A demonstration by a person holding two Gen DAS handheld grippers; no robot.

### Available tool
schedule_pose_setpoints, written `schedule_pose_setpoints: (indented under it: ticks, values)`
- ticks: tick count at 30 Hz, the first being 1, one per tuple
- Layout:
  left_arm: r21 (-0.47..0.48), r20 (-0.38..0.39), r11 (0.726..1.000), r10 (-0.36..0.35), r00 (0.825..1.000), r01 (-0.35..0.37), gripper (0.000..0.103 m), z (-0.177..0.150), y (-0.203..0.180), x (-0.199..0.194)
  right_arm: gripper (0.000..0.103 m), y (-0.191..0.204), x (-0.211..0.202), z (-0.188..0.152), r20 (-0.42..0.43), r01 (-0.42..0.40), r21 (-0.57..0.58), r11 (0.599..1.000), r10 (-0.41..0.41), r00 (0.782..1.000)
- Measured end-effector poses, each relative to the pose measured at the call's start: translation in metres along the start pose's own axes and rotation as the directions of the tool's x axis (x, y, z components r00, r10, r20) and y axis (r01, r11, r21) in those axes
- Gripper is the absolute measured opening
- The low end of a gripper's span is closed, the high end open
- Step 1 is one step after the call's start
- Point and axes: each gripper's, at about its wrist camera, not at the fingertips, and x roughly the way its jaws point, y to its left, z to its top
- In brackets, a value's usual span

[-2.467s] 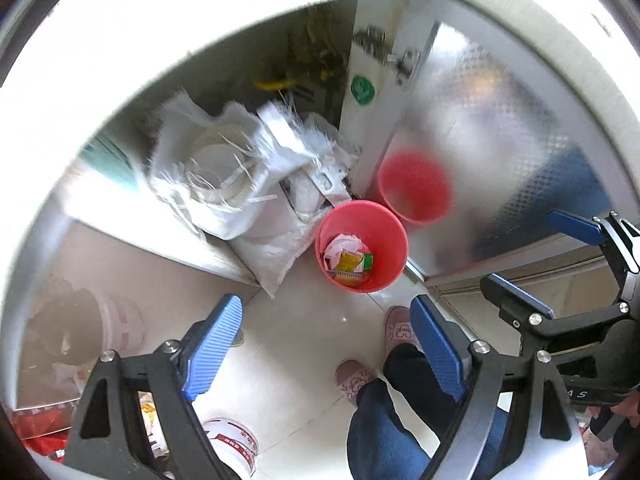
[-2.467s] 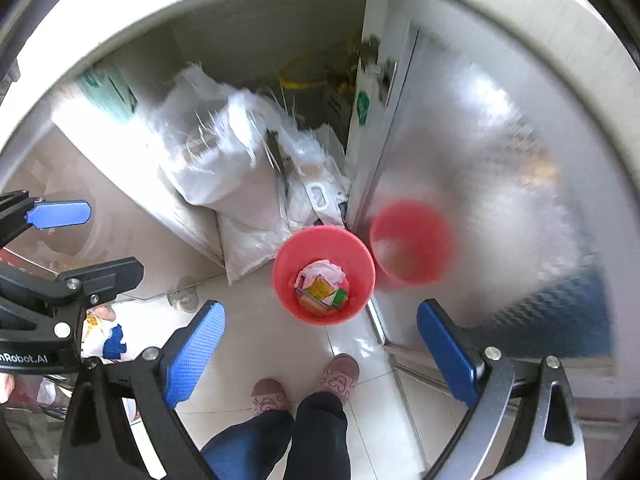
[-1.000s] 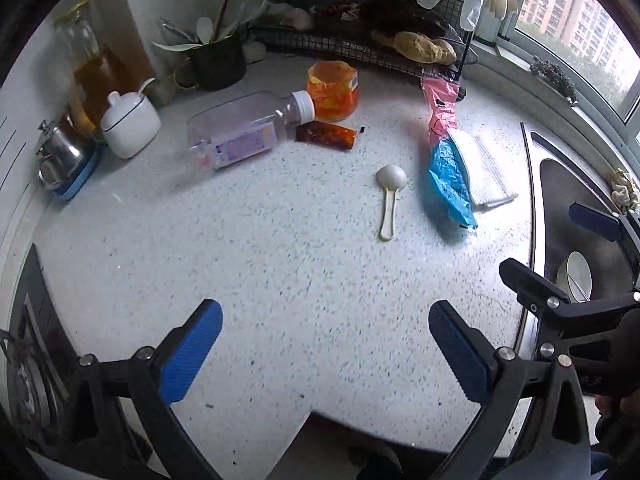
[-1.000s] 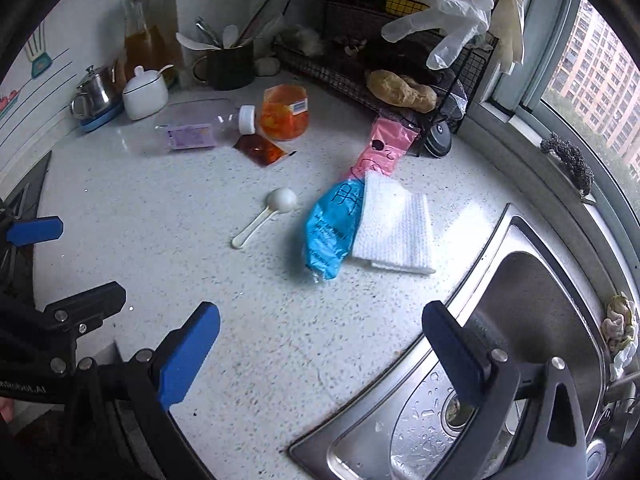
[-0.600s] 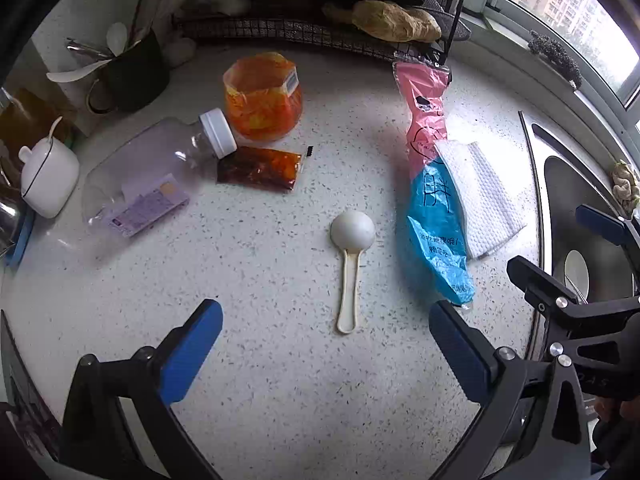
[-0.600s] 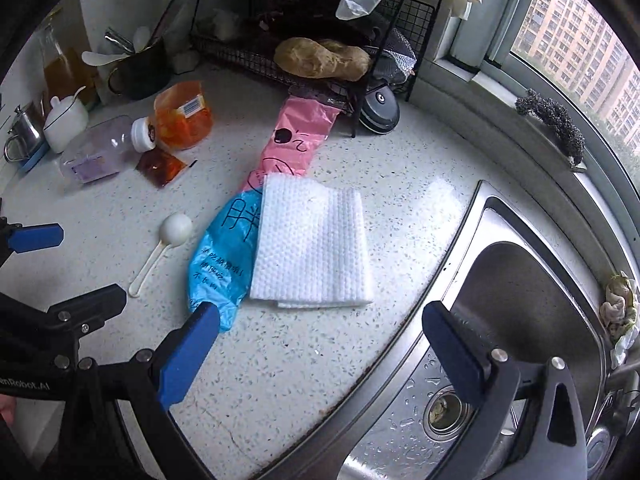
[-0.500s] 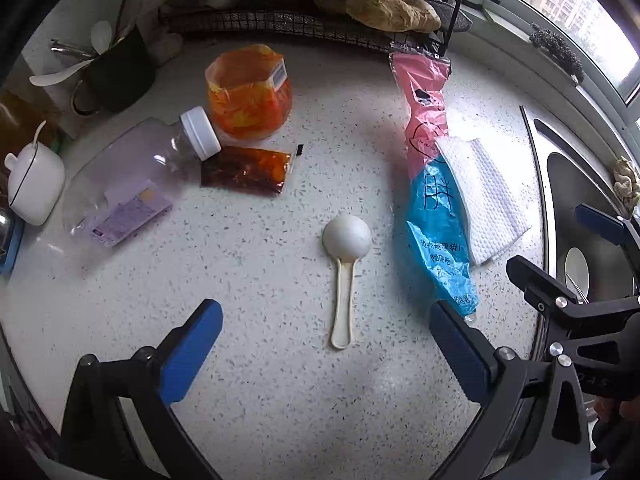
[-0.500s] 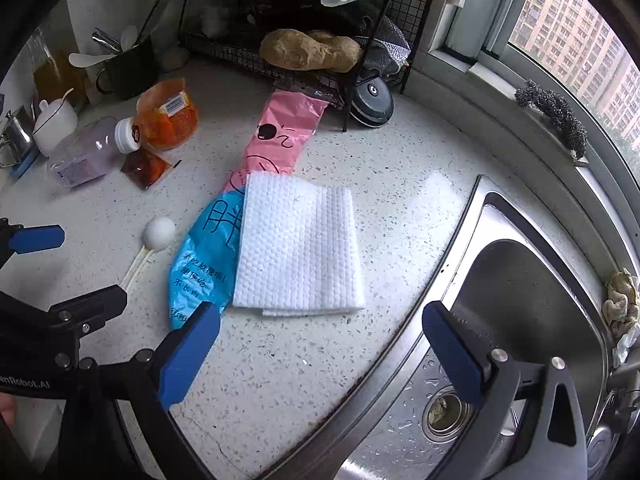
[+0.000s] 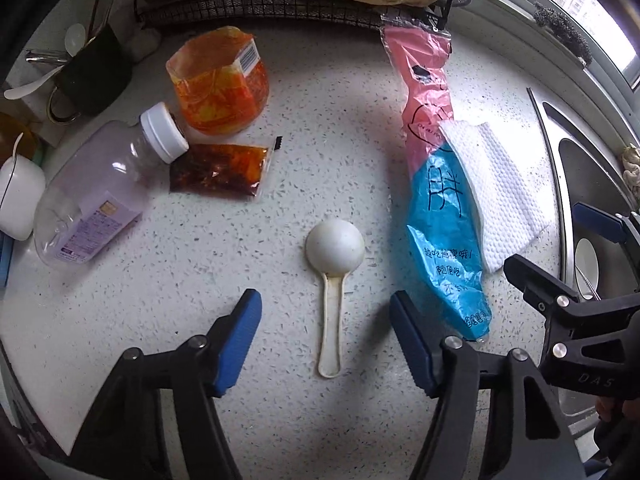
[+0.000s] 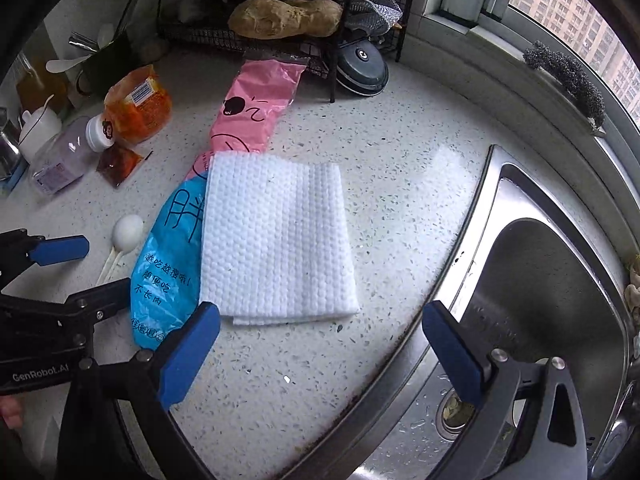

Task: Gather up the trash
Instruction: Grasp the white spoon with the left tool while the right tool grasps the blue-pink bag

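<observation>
On the speckled counter lie a white plastic scoop, a dark red sauce packet, an orange pouch, an empty clear bottle, a blue wrapper and a pink wrapper. My left gripper is open, its fingers on either side of the scoop's handle, just above the counter. My right gripper is open and empty, just in front of a folded white cloth that overlaps the blue wrapper. The scoop also shows in the right wrist view.
A steel sink lies to the right. A black wire rack holding a brown lump stands at the back, with a dark utensil cup and a white sugar pot at the left. The window sill runs along the right.
Both grippers have moved from the red bin on the floor up to the counter. In the last half second the left gripper has come down over the scoop and narrowed its opening.
</observation>
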Motion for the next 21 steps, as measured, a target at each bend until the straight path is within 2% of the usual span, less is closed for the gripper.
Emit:
schedule_pose_setpoints:
  ticks: [2, 3, 4, 5, 9, 18, 20, 21]
  values:
    - [0.010, 0.008, 1.000, -0.003, 1.000, 0.003, 0.032, -0.001, 0.003, -0.005, 0.101, 0.002, 0.000, 0.001, 0.002, -0.009, -0.003, 1.000, 0.009, 1.000]
    - [0.005, 0.011, 1.000, 0.002, 1.000, -0.002, 0.024, -0.004, 0.004, -0.008, 0.101, 0.004, 0.000, 0.000, 0.003, -0.015, -0.005, 1.000, 0.015, 1.000]
    - [-0.005, 0.012, 1.000, 0.003, 1.000, -0.003, 0.012, -0.007, 0.005, -0.011, 0.101, 0.006, -0.001, 0.001, 0.006, -0.020, -0.006, 1.000, 0.020, 1.000]
    - [-0.018, 0.011, 1.000, -0.001, 1.000, 0.001, 0.008, -0.010, 0.008, -0.014, 0.101, 0.009, -0.001, 0.001, 0.008, -0.023, -0.009, 1.000, 0.023, 1.000]
    - [-0.057, 0.019, 0.998, -0.018, 1.000, 0.019, 0.008, -0.020, 0.018, -0.021, 0.101, 0.018, -0.003, 0.005, 0.017, -0.047, -0.023, 0.999, 0.048, 0.999]
    - [-0.132, 0.062, 0.991, 0.038, 0.997, -0.030, 0.008, -0.043, 0.058, -0.054, 0.101, 0.053, -0.018, 0.012, 0.035, -0.136, -0.072, 0.988, 0.139, 0.990]
    - [-0.151, 0.066, 0.988, 0.055, 0.996, -0.045, 0.008, -0.050, 0.068, -0.059, 0.093, 0.064, -0.018, 0.015, 0.034, -0.149, -0.089, 0.985, 0.152, 0.988]
    - [-0.161, 0.065, 0.986, 0.061, 0.996, -0.049, 0.008, -0.053, 0.073, -0.061, 0.086, 0.069, -0.018, 0.016, 0.030, -0.153, -0.099, 0.983, 0.156, 0.987]
